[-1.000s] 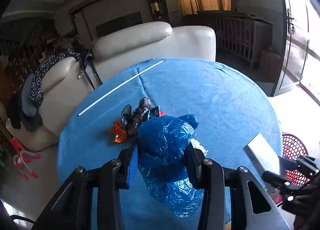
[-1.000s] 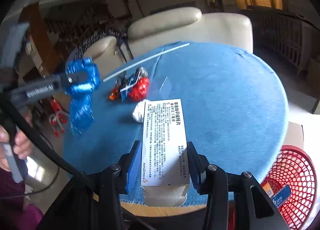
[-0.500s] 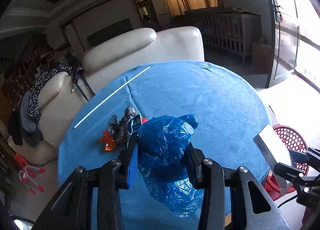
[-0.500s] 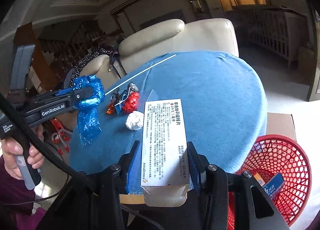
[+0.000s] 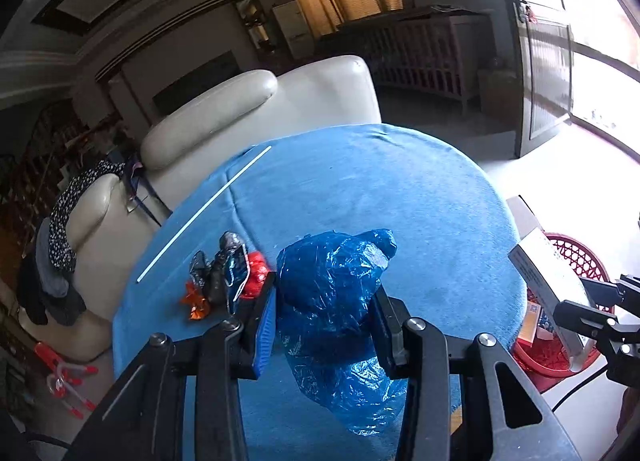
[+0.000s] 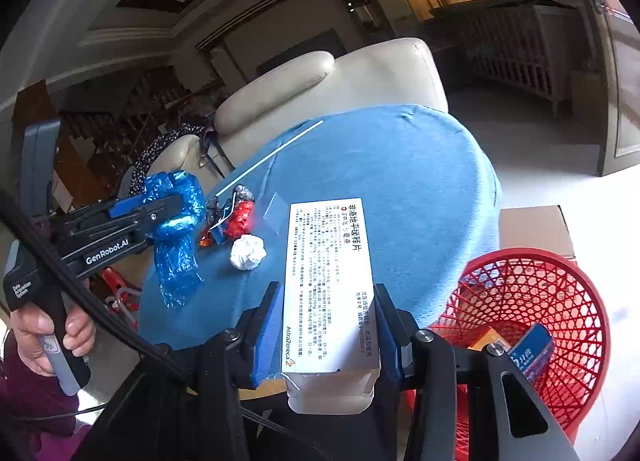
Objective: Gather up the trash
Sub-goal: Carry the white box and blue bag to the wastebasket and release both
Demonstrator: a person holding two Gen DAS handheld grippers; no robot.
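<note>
A round table (image 6: 400, 165) under a blue cloth carries a thin white stick (image 6: 272, 157) near its far edge, a huddle of red, orange and silver foil wrappers (image 6: 234, 215), a crumpled white paper ball (image 6: 248, 251) just beside them, and a clear plastic scrap (image 6: 272, 209).

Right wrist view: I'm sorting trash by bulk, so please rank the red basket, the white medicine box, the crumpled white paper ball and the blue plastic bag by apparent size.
1. Red basket, largest.
2. White medicine box, though its nearness to the camera inflates it.
3. Blue plastic bag, farther away, so possibly bigger than it looks.
4. Crumpled white paper ball, clearly smallest.
</note>
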